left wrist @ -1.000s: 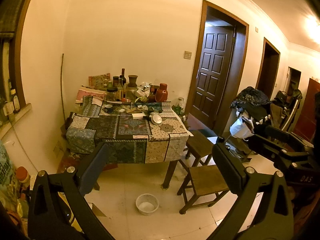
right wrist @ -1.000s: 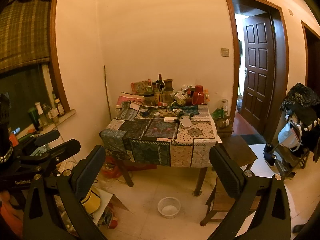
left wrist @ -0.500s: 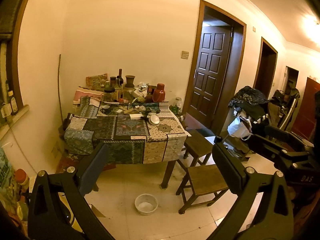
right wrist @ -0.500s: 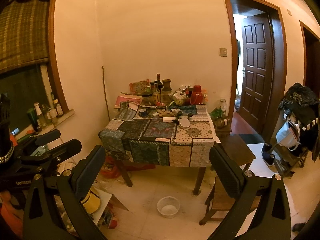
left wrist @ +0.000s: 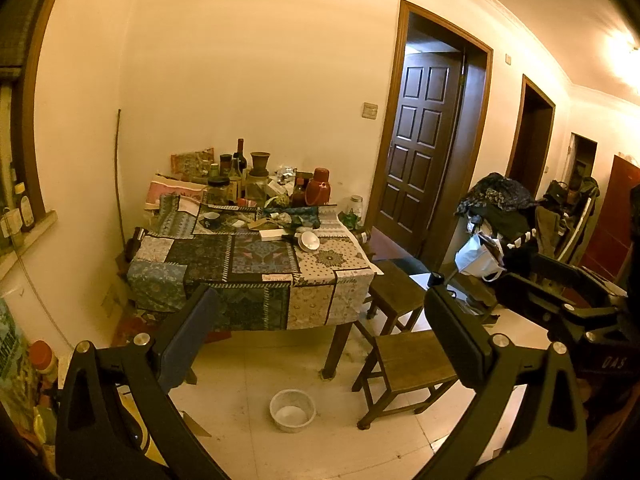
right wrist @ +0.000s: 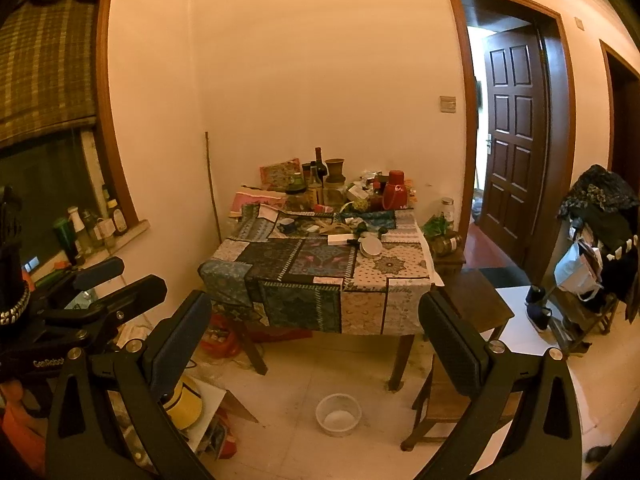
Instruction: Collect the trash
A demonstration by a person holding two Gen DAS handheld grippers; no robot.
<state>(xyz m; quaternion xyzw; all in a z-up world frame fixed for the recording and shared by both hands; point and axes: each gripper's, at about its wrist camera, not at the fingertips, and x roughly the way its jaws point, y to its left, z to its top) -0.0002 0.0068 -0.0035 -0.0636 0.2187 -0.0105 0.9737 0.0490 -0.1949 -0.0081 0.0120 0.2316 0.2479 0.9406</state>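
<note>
A table with a patchwork cloth (left wrist: 256,264) stands against the far wall, also in the right wrist view (right wrist: 320,276). Bottles, jars, a red flask (left wrist: 319,192), a white box (left wrist: 274,234), a white bowl (left wrist: 310,241) and crumpled papers and wrappers (left wrist: 276,220) crowd its back half. My left gripper (left wrist: 320,328) is open and empty, held in the air well short of the table. My right gripper (right wrist: 314,332) is open and empty, beside it. Each gripper shows in the other's view: the right one (left wrist: 560,300), the left one (right wrist: 92,292).
A white plastic bowl (left wrist: 292,410) sits on the floor before the table. Wooden stools (left wrist: 412,364) stand at the table's right. Clutter and a yellow cap (right wrist: 184,404) lie at the lower left. A chair piled with clothes and a white bag (left wrist: 480,256) stands right, near dark doors (left wrist: 424,148).
Both views have shifted slightly, with the table sliding a little left and down in frame. Both grippers stay open and empty.
</note>
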